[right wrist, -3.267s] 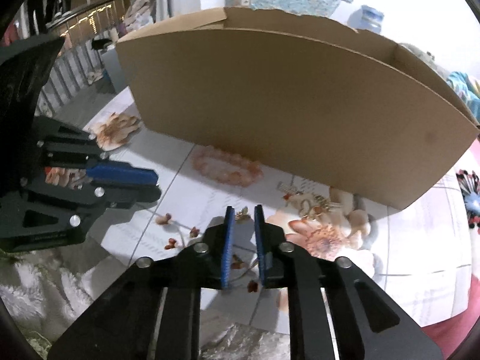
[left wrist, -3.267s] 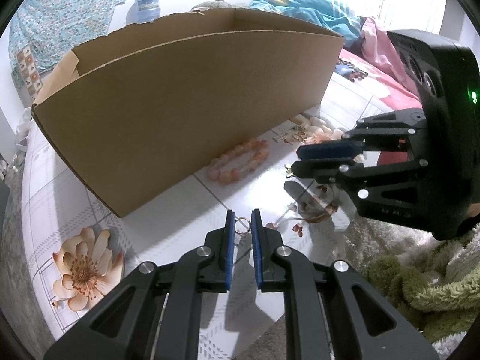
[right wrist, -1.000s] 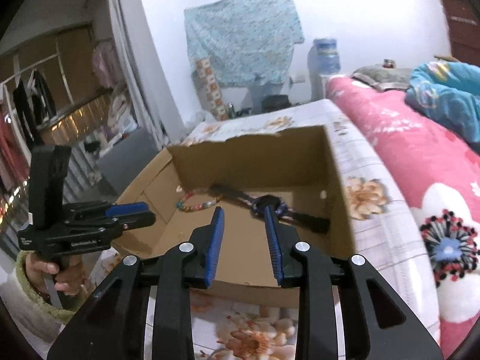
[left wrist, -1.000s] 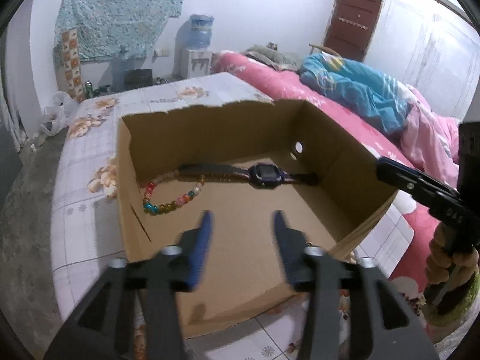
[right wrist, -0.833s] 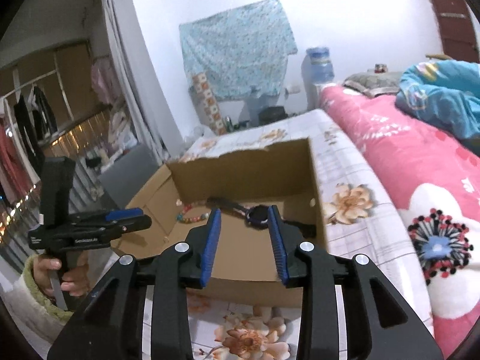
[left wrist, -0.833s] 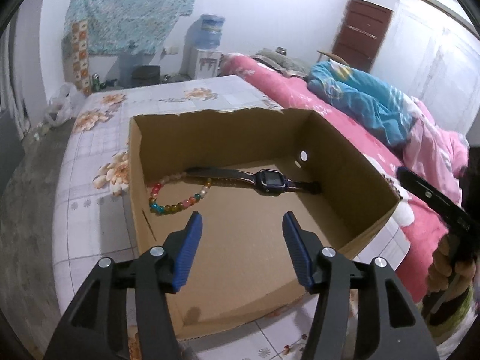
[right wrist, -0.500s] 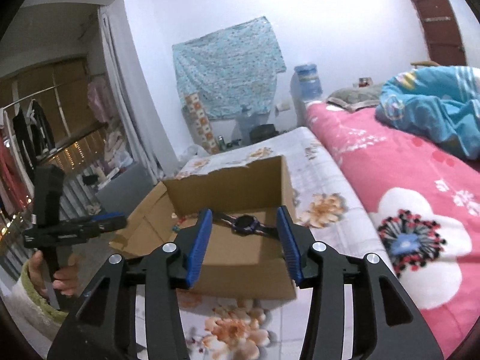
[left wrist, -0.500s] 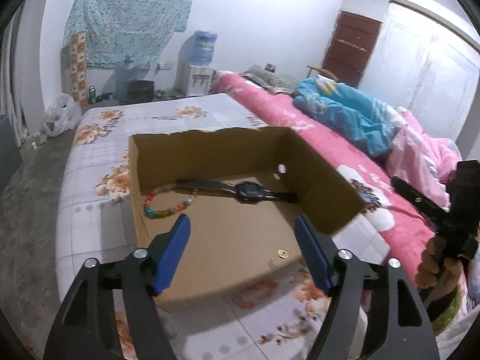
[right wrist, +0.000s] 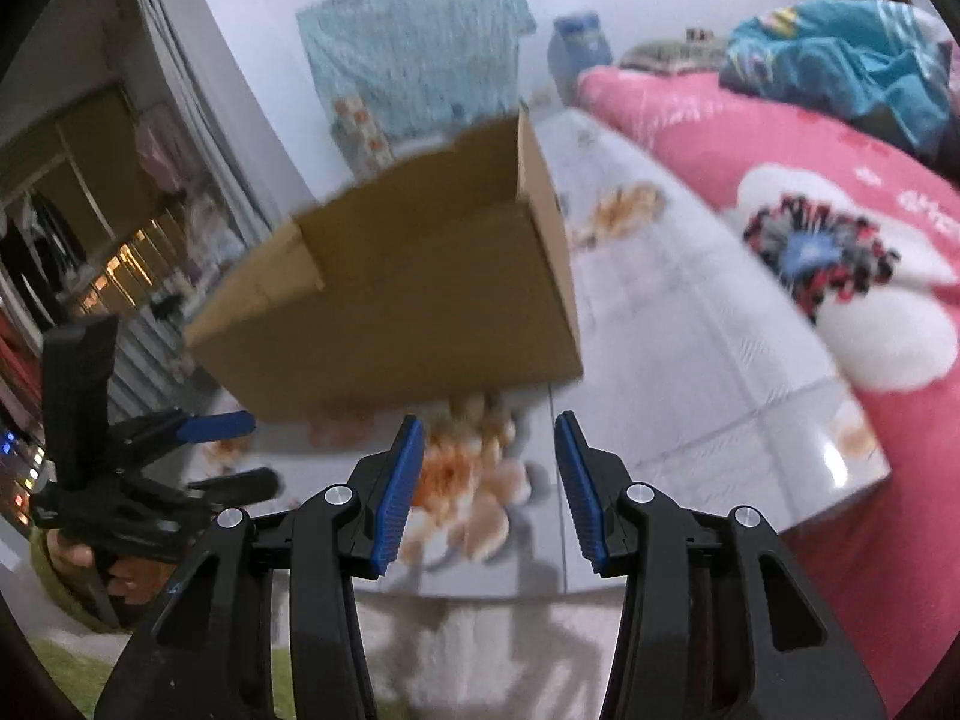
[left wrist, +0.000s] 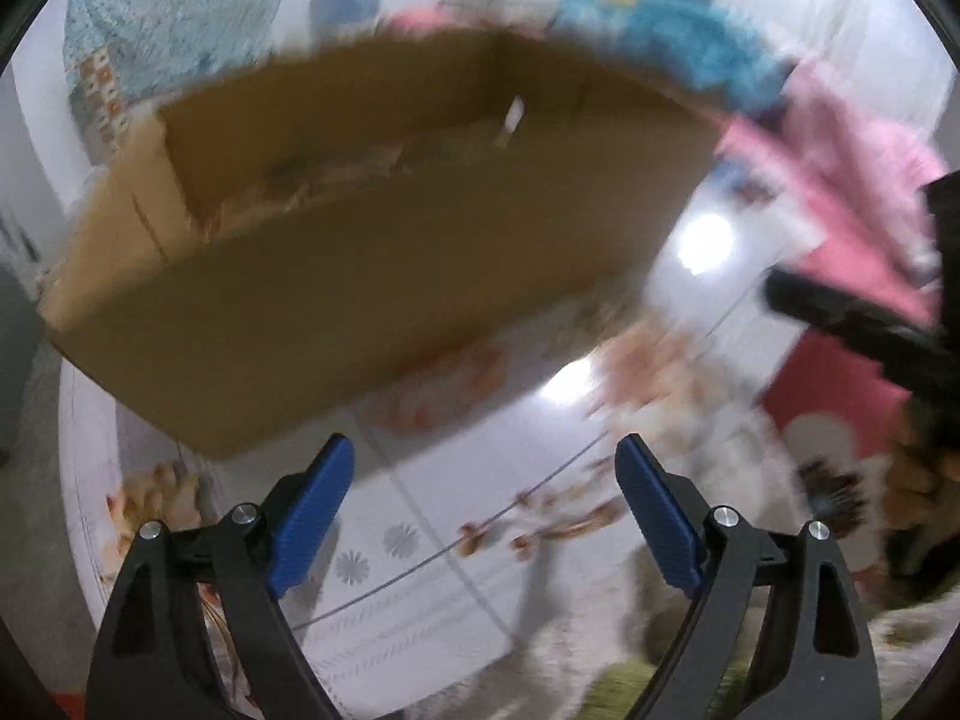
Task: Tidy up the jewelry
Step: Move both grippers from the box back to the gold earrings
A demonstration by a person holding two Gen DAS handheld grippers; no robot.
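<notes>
Cardboard box sits on table just ahead of left claw & right claw, both spread wide w/ nothing held; blurry pink bracelet at box's near wall.

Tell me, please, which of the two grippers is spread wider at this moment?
The left gripper: its blue pads stand far apart, while the right gripper shows a narrower gap. Both hold nothing.

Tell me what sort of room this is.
Most likely a bedroom at home: a bed with a pink flowered cover and a rumpled blue blanket, clothes hanging in an open wardrobe, and a cardboard box on a flower-patterned table.
</notes>
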